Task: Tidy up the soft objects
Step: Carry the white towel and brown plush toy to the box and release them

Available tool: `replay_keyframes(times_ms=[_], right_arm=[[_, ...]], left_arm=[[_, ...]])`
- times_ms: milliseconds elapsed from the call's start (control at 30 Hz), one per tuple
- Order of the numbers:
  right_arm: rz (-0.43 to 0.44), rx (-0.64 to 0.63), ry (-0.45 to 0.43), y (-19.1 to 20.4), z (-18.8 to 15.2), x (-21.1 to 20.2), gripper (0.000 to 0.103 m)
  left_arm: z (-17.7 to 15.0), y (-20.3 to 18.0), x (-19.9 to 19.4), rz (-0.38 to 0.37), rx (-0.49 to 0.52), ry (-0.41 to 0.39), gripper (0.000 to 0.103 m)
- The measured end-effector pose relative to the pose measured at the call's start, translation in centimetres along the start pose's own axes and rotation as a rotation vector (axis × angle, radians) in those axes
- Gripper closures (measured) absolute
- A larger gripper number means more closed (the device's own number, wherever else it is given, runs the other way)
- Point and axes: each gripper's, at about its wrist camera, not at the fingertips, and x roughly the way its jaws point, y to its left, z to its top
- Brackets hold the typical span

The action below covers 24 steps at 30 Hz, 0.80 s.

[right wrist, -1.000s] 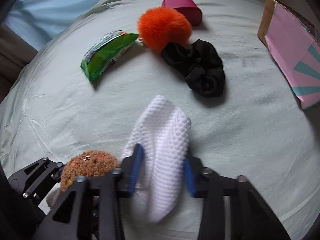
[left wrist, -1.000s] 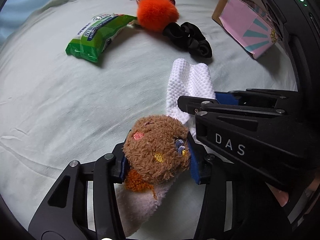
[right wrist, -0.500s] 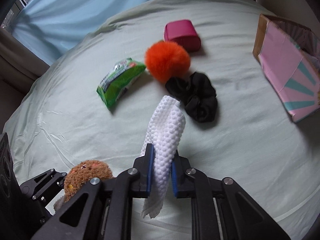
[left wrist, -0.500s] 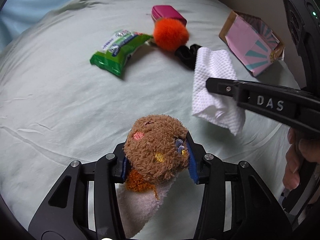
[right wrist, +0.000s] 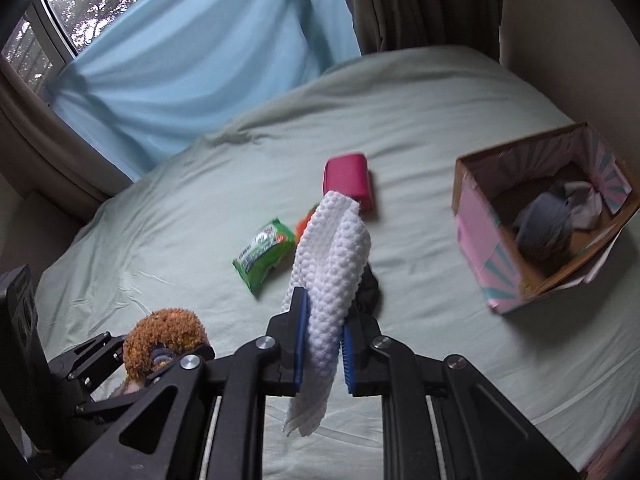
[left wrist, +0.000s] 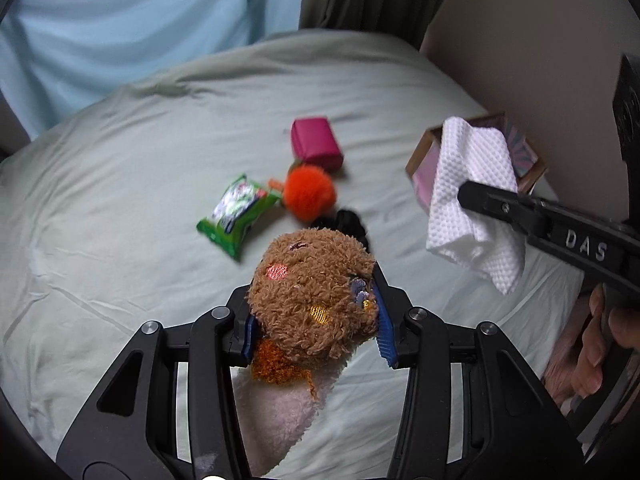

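Note:
My left gripper (left wrist: 316, 320) is shut on a brown plush toy (left wrist: 312, 300) with a white body, held above the bed. My right gripper (right wrist: 323, 344) is shut on a white waffle cloth (right wrist: 330, 272), lifted in the air; the cloth also shows in the left wrist view (left wrist: 468, 200). A pink cardboard box (right wrist: 480, 236) stands open at the right with grey and white soft items (right wrist: 548, 224) inside. An orange pompom (left wrist: 308, 194), a black scrunchie (left wrist: 348, 220) and a green packet (left wrist: 236, 216) lie on the bed.
A magenta case (left wrist: 316, 148) lies beyond the pompom. The pale green bedsheet (left wrist: 120, 200) covers the bed. A beige wall (left wrist: 540, 40) runs along the right edge and a blue curtain (right wrist: 200, 60) hangs at the back.
Both grippers have risen well above the bed. The right gripper closed on the white cloth and lifted it off the sheet, moving right towards the box. The plush stays held.

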Motion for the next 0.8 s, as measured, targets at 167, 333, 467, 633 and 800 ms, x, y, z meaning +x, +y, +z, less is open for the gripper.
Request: replay_keyframes(times_ms=[167,333,467,633,800], right_arm=[[0.026,-0.016,-0.027,-3.4,3.3,-4.9,0.089],[0.023,-0.047,-0.037,-7.6,5.7,-8.3,0.089],[0.025,-0.069,-0.028,-12.4,7.9,-10.6,0.089],[0.021,-0.103,-0.005,-18.6,10.3,-11.5,0.089],[0.017,-0.115,0.044,-24.0,12.5,-10.9,0.089]], left_arm=[[4.2,-4.8,-2.5,0.026,-0.034,-0.054,0.062],[7.5,-10.3,-3.3,0.035,-0.077,-0.098,0.062],[9.6,-15.1,-2.7,0.043,-0.122,-0.120,0.062],[11.6,-20.5,-0.7,0.056,-0.176,-0.124,0.062],[13.3,-24.6,2.3,0.060,-0.208,-0.089,0.062]])
